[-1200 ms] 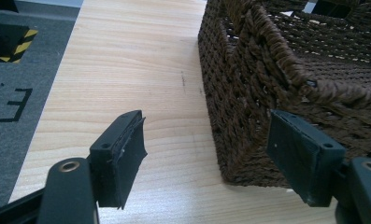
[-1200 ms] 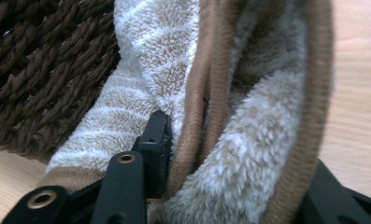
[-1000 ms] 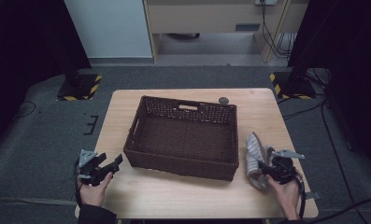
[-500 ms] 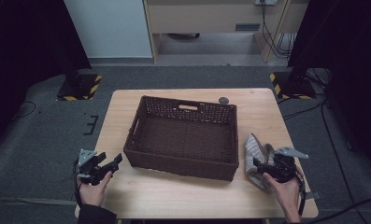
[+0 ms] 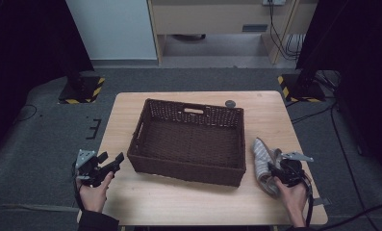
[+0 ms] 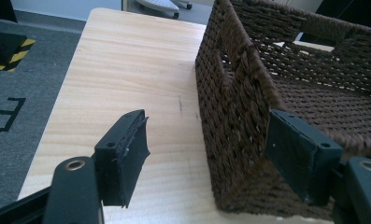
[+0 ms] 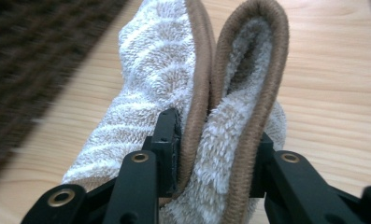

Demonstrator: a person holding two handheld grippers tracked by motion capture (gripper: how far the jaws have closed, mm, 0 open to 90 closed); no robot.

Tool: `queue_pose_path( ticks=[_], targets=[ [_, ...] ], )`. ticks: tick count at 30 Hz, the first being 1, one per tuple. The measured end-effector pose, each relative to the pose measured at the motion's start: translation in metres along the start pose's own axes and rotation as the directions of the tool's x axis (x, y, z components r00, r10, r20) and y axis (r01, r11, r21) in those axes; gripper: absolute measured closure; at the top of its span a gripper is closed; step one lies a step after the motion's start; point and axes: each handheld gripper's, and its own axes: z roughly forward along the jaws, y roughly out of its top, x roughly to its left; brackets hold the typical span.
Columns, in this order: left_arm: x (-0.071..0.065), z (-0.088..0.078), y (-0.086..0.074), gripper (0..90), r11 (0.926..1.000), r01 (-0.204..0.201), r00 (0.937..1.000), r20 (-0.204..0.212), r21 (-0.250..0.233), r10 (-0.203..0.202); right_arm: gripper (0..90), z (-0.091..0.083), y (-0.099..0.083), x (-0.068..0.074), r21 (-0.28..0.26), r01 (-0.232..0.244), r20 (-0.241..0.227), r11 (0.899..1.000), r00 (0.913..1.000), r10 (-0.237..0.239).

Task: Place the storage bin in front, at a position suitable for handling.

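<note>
Pinching the fuzzy slipper (image 7: 206,107) between the right gripper (image 7: 211,154) pads, jaws just closed on its folded brown-trimmed edge; the grip should be kept firm before it's lifted toward the wicker basket (image 5: 191,139). Left gripper (image 6: 211,154) jaws are spread wide, nothing between them

This looks like a lab or recording studio. A plain wooden desk (image 5: 145,202) stands on grey carpet (image 5: 44,144) between black curtains (image 5: 25,43). Stand feet with yellow-and-black warning tape (image 5: 80,91) flank it, and loose cables (image 5: 287,41) hang by a cabinet (image 5: 212,19) behind.
</note>
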Motion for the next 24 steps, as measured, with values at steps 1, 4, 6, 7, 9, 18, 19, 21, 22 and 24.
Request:
queue_pose_path(
  ticks=[1,4,6,7,9,18,19,21,22,24],
  targets=[
    [-0.001,0.001,0.002,28.5,1.0,-0.006,1.0,0.005,-0.004,0.006,65.7,0.0,0.0,-0.003,0.004,0.001,0.007,1.0,1.0,-0.001],
    [-0.003,0.002,0.008,29.2,0.9998,-0.018,0.9998,0.011,-0.01,0.018,63.4,0.0,-0.001,-0.008,0.004,-0.009,-0.008,1.0,0.9999,0.009],
    [-0.008,0.005,0.018,30.3,0.9988,-0.041,0.9987,0.028,-0.025,0.042,51.7,0.002,-0.001,-0.009,0.0,-0.017,-0.036,1.0,0.9992,0.017],
    [-0.009,0.007,0.021,30.9,0.9983,-0.053,0.9982,0.028,-0.024,0.054,46.0,0.0,0.0,-0.008,-0.011,-0.025,-0.043,1.0,0.9988,0.024],
    [-0.013,0.012,0.026,32.5,0.9971,-0.075,0.9966,0.033,-0.014,0.075,37.2,-0.006,0.005,-0.007,-0.053,-0.031,-0.056,0.998,0.998,0.028],
    [-0.024,0.039,0.027,44.6,0.9897,-0.129,0.9912,0.038,0.061,0.127,29.5,-0.044,0.035,0.012,-0.234,-0.009,-0.13,0.972,0.9912,-0.022],
    [-0.025,0.042,0.027,46.4,0.9882,-0.136,0.9902,0.039,0.07,0.134,29.9,-0.046,0.038,0.016,-0.247,-0.008,-0.151,0.969,0.988,-0.03],
    [-0.025,0.046,0.026,49.6,0.9868,-0.14,0.9896,0.046,0.082,0.136,30.4,-0.048,0.043,0.025,-0.264,-0.011,-0.206,0.965,0.9775,-0.045],
    [-0.026,0.048,0.026,51.9,0.9859,-0.141,0.9893,0.048,0.09,0.137,31.0,-0.048,0.046,0.029,-0.267,-0.012,-0.227,0.964,0.9725,-0.05],
    [-0.026,0.052,0.025,55.5,0.9845,-0.14,0.989,0.063,0.105,0.134,32.2,-0.046,0.05,0.038,-0.267,-0.011,-0.261,0.964,0.9633,-0.062]
  ],
)
